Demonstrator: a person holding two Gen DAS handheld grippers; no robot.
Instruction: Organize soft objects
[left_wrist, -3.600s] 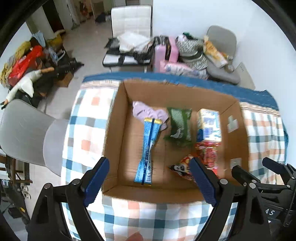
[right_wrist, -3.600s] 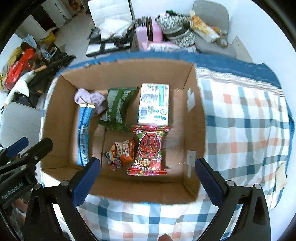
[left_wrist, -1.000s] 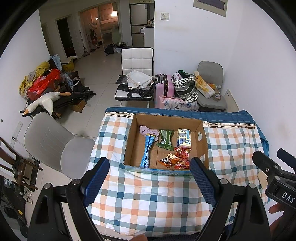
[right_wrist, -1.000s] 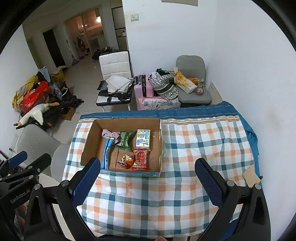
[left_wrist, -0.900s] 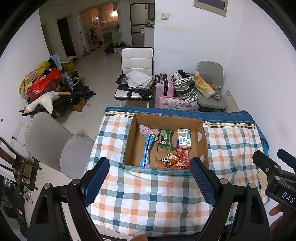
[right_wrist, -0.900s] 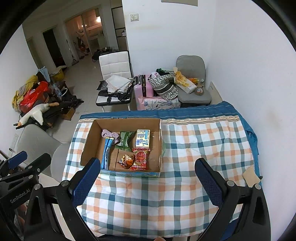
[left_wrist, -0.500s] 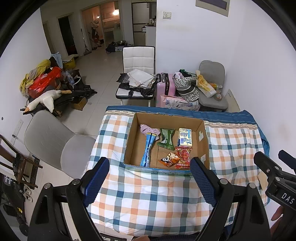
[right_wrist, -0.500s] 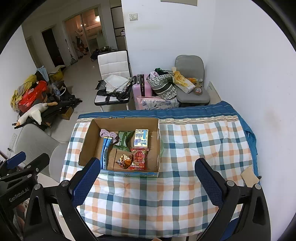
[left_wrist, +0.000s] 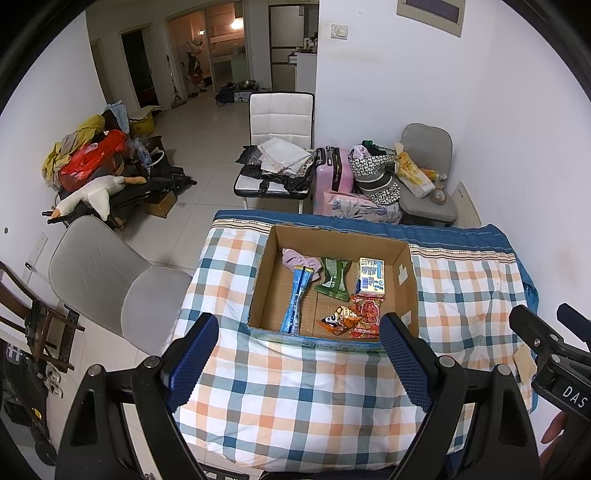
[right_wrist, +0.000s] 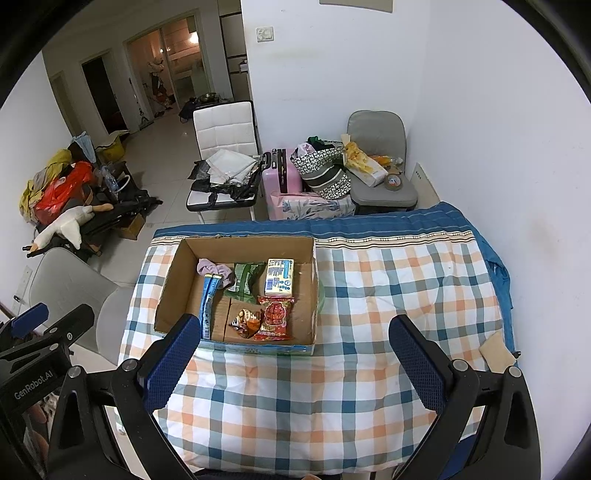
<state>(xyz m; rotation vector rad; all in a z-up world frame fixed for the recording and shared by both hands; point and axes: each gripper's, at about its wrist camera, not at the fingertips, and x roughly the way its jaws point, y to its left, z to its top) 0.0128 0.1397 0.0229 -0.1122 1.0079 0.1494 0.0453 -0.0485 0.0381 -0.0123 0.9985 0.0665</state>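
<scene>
An open cardboard box (left_wrist: 402, 280) (right_wrist: 173, 284) stands on a checked tablecloth (left_wrist: 295, 391) (right_wrist: 388, 295). In it lie a lilac cloth (left_wrist: 295, 258), a long blue packet (left_wrist: 295, 299), a green packet (left_wrist: 334, 280), a blue-and-white pack (left_wrist: 371, 277), a red snack bag (left_wrist: 367, 314) and a small orange bag (left_wrist: 340, 319). My left gripper (left_wrist: 299, 350) is open and empty, high above the table's near side. My right gripper (right_wrist: 295, 352) is open and empty too, at the same height.
A grey chair (left_wrist: 110, 280) stands left of the table. Behind the table are a white chair (left_wrist: 277, 147), a pink suitcase (left_wrist: 332, 173) and a grey chair (left_wrist: 424, 184) piled with bags. A white wall runs along the right. A beige pad (right_wrist: 496, 350) lies at the table's right edge.
Both grippers have pulled far up and back from just over the box; in the last second they barely drift. The box contents are unchanged.
</scene>
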